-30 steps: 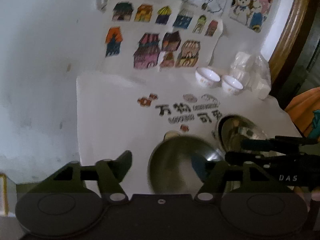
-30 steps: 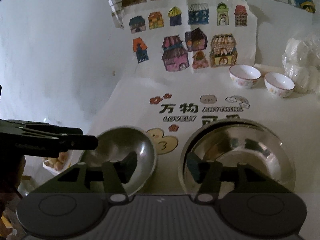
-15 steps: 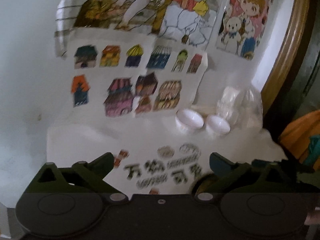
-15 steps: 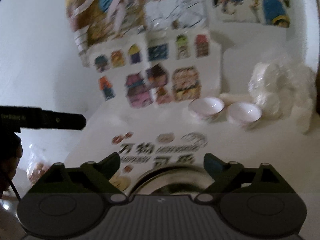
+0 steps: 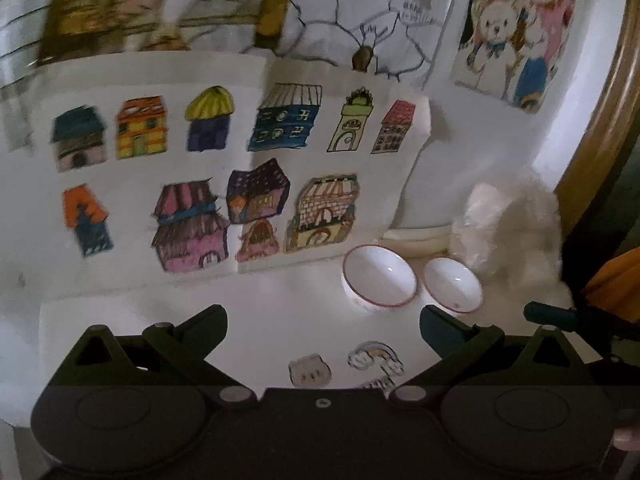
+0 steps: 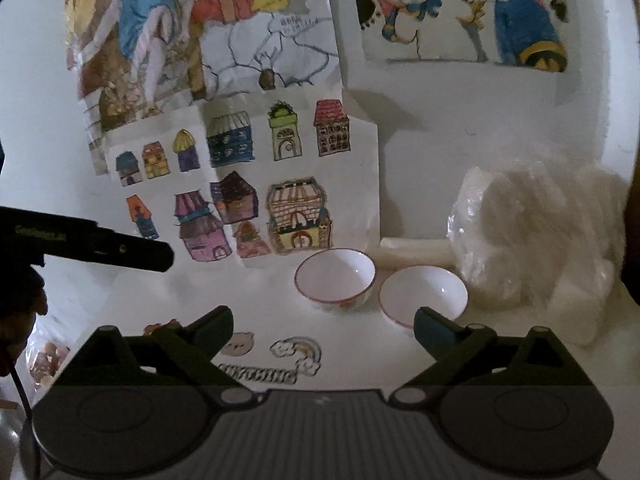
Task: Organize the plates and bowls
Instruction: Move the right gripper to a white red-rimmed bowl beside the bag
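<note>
Two small white bowls with red rims stand side by side at the back of the white table: the left bowl (image 5: 378, 278) (image 6: 336, 276) and the right bowl (image 5: 452, 285) (image 6: 423, 295). My left gripper (image 5: 322, 322) is open and empty, just in front of the bowls. My right gripper (image 6: 323, 322) is open and empty, also just short of them; its right fingertip (image 6: 428, 320) overlaps the right bowl's rim. The steel bowls are out of view in both views.
A clear bag of white stuff (image 5: 512, 232) (image 6: 540, 232) sits right of the bowls, with a pale stick (image 6: 416, 258) behind them. Children's drawings (image 5: 224, 184) hang on the wall behind. The left gripper's body (image 6: 88, 244) shows at the left of the right wrist view.
Both grippers have risen and moved forward from the two steel bowls toward the small white bowls. Both sets of jaws have opened wider. The steel bowls have dropped out of view.
</note>
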A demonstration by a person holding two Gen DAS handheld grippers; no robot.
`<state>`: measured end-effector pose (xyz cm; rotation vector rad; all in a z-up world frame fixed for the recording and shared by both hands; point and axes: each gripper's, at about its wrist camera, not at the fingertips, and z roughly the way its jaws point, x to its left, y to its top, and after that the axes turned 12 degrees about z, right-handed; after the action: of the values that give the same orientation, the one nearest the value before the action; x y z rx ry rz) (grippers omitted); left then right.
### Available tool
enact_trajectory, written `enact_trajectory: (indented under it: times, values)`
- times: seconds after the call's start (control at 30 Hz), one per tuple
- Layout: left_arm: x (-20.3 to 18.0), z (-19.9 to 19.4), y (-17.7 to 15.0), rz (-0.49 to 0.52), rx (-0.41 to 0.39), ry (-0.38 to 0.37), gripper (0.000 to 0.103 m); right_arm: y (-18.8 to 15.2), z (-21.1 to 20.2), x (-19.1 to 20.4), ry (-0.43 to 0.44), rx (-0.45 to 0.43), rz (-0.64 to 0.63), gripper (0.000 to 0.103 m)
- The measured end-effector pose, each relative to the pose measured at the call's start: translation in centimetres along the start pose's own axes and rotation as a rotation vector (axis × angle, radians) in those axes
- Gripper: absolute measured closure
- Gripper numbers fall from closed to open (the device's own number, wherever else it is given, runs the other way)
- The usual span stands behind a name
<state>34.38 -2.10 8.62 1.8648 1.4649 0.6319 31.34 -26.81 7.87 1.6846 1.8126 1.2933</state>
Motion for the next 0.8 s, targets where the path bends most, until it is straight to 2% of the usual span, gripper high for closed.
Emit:
enact_trajectory:
  times: [0.17,0.3,0.43,0.63,0.8]
  values:
    - [0.4,4.0,1.8,0.054,0.025,-0.015,0.001,0.6,3.2,-0.9,0.054,0.056,0.042,0.004]
    - [1.6,7.4,2.8,0.028,0.049,-0.048,0.001,0.7,5.6,-1.5,0.087,0.112,0.13,0.007]
    - [2.9,10.3,3.1,-0.04,0.103,-0.085,0.001,0.3,7.6,-1.7,0.069,0.14,0.171,0.012]
    - [2.7,12.6,3.0,-0.063,0.117,-0.135,0.002,0.5,9.8,-2.2,0.015,0.16,0.242,0.021]
    - [2.1,13.7,2.9,-0.077,0.117,-0.154,0.013,0.8,11.3,-2.5,0.001,0.152,0.291,0.032]
